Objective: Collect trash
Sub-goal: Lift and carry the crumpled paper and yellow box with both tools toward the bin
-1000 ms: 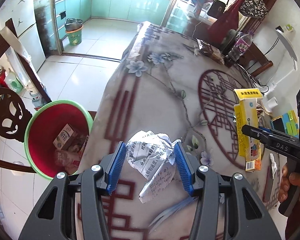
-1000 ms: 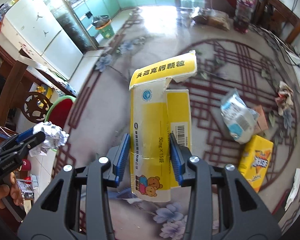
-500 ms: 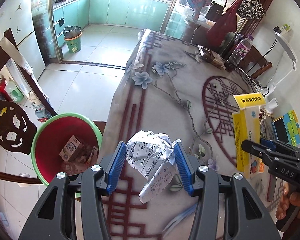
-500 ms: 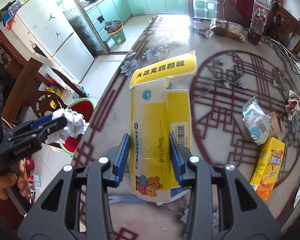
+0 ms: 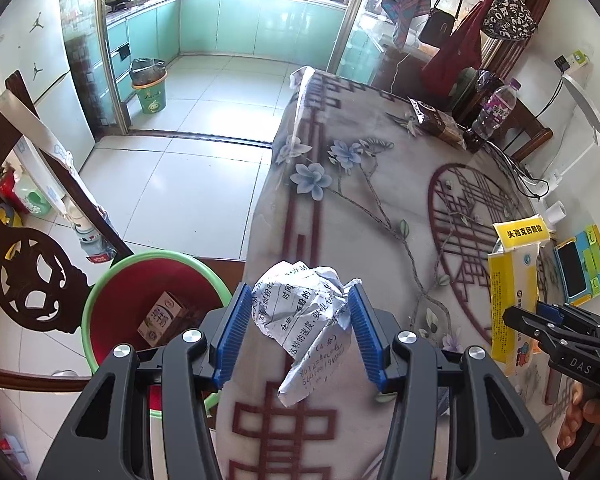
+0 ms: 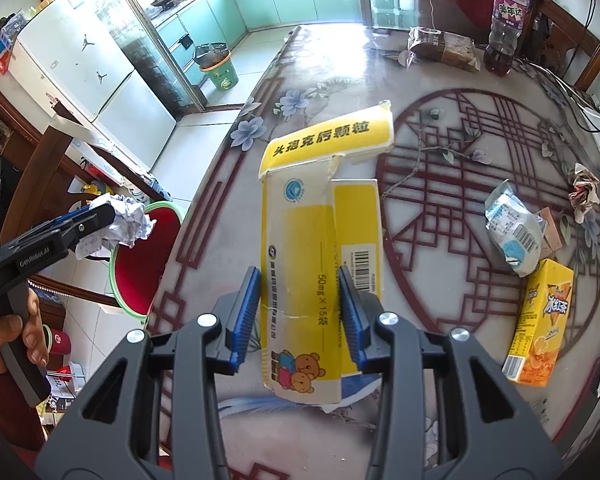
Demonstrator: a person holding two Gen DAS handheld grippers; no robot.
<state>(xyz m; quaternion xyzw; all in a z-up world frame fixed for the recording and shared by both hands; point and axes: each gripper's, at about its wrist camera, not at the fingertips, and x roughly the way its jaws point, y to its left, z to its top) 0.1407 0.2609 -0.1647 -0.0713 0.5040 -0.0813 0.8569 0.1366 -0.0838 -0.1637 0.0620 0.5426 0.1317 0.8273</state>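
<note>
Both loads gripped — carry them over the bin.
Left view: your left gripper [image 5: 298,330] pinches the paper ball [image 5: 305,318] just beside the bin [image 5: 100,300] — centre it first. Right view: your right gripper [image 6: 299,312] clamps the yellow box [image 6: 320,256], farther from the bin.

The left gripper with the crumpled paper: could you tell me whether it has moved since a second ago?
Yes. The left gripper, shut on the crumpled paper, has moved toward the red bin, which now lies nearer it in the left wrist view.
</note>
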